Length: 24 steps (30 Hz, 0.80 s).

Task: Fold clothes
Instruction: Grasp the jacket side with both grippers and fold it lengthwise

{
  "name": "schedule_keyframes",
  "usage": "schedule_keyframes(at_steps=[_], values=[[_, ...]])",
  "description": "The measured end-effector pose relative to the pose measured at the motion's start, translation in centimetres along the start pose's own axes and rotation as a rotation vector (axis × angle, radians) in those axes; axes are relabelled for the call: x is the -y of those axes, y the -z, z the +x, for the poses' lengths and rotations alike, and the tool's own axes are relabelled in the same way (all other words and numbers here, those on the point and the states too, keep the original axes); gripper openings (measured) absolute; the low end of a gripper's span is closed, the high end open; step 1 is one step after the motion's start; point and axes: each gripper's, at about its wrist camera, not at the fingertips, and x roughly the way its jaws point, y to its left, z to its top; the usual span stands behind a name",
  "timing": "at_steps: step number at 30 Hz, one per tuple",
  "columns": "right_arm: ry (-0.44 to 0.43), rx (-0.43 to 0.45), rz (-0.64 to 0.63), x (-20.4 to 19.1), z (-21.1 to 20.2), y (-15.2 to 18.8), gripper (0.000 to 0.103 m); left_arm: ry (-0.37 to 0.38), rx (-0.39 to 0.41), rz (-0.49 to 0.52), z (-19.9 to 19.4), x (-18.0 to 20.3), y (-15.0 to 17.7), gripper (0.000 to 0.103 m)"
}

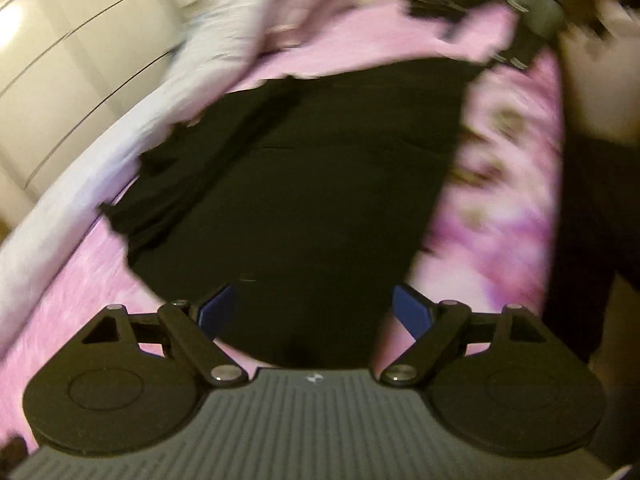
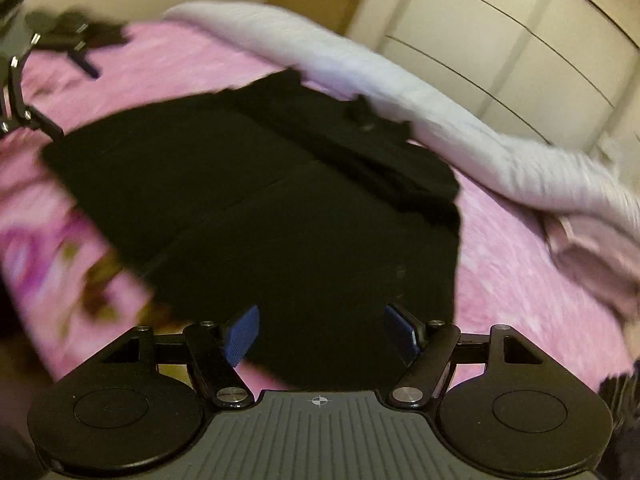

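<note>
We see the right gripper [image 2: 320, 332] with jaws wide apart, nothing between the blue pads [image 2: 242, 334], above a black garment [image 2: 256, 200] spread flat on the pink bedspread [image 2: 504, 260]. White blanket [image 2: 420, 96] bunched along the far edge. Left gripper [image 2: 24, 92] at top-left. Frame is motion-blurred.

Both wrist cameras tilt down over the bed [image 1: 500, 208], close above it; each looks along its own fingers [image 1: 216, 312] at the black garment [image 1: 320, 184], shared by both views; wardrobe at 10 o'clock left, 2 o'clock right.
</note>
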Motion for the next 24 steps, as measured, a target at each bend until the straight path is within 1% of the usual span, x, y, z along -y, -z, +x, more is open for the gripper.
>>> schedule_keyframes(at_steps=[1, 3, 4, 6, 8, 10, 12, 13, 15, 16, 17, 18, 19, 20, 21, 22, 23, 24], values=[[-0.004, -0.009, -0.037, -1.0, 0.1, 0.5, 0.072, -0.008, -0.020, 0.067, 0.2, 1.5, 0.2, 0.083], [-0.011, -0.029, -0.098, -2.3, 0.5, 1.4, 0.072, -0.048, -0.063, 0.192, 1.2, 3.4, 0.8, 0.082], [-0.014, -0.039, -0.130, -2.9, 0.7, 1.8, 0.072, -0.066, -0.053, 0.229, 1.5, 3.7, 1.2, 0.082], [0.001, -0.046, -0.166, -3.7, 1.1, 2.4, 0.072, -0.101, -0.051, 0.258, 2.3, 3.6, 1.1, 0.082], [0.008, -0.047, -0.173, -3.9, 1.4, 2.8, 0.072, -0.132, -0.068, 0.283, 2.8, 3.4, 0.8, 0.078], [0.005, -0.042, -0.168, -3.7, 1.9, 3.0, 0.072, -0.154, -0.087, 0.342, 3.6, 3.6, 1.0, 0.077], [0.007, -0.035, -0.176, -3.5, 2.5, 3.1, 0.072, -0.163, -0.087, 0.400, 4.1, 4.1, 1.0, 0.077], [0.011, -0.031, -0.194, -3.5, 2.7, 3.1, 0.072, -0.170, -0.085, 0.431, 4.4, 4.3, 1.0, 0.076], [0.038, -0.018, -0.248, -3.7, 3.1, 3.3, 0.072, -0.200, -0.079, 0.496, 5.0, 4.8, 1.1, 0.071], [0.057, -0.014, -0.277, -3.8, 3.3, 3.4, 0.072, -0.215, -0.080, 0.507, 5.4, 4.9, 1.0, 0.063], [0.075, -0.009, -0.306, -3.9, 3.6, 3.5, 0.072, -0.226, -0.087, 0.500, 5.7, 4.8, 1.0, 0.051], [0.091, -0.009, -0.321, -3.6, 3.9, 3.6, 0.072, -0.237, -0.093, 0.492, 6.1, 4.7, 0.9, 0.044], [0.105, -0.010, -0.333, -3.2, 4.2, 3.8, 0.072, -0.248, -0.100, 0.483, 6.4, 4.6, 0.9, 0.034], [0.119, -0.012, -0.345, -2.9, 4.6, 4.0, 0.072, -0.254, -0.106, 0.466, 6.6, 4.3, 0.8, 0.030], [0.135, -0.013, -0.357, -2.4, 4.8, 4.3, 0.072, -0.250, -0.109, 0.440, 6.7, 4.0, 0.6, 0.029], [0.156, -0.018, -0.382, -2.1, 5.2, 4.7, 0.072, -0.241, -0.110, 0.413, 6.6, 3.6, 0.4, 0.025], [0.183, -0.022, -0.420, -1.7, 5.5, 5.1, 0.072, -0.232, -0.111, 0.387, 6.5, 3.2, 0.3, 0.021], [0.212, -0.026, -0.460, -1.4, 5.9, 5.5, 0.072, -0.228, -0.112, 0.364, 6.3, 2.9, 0.0, 0.020]])
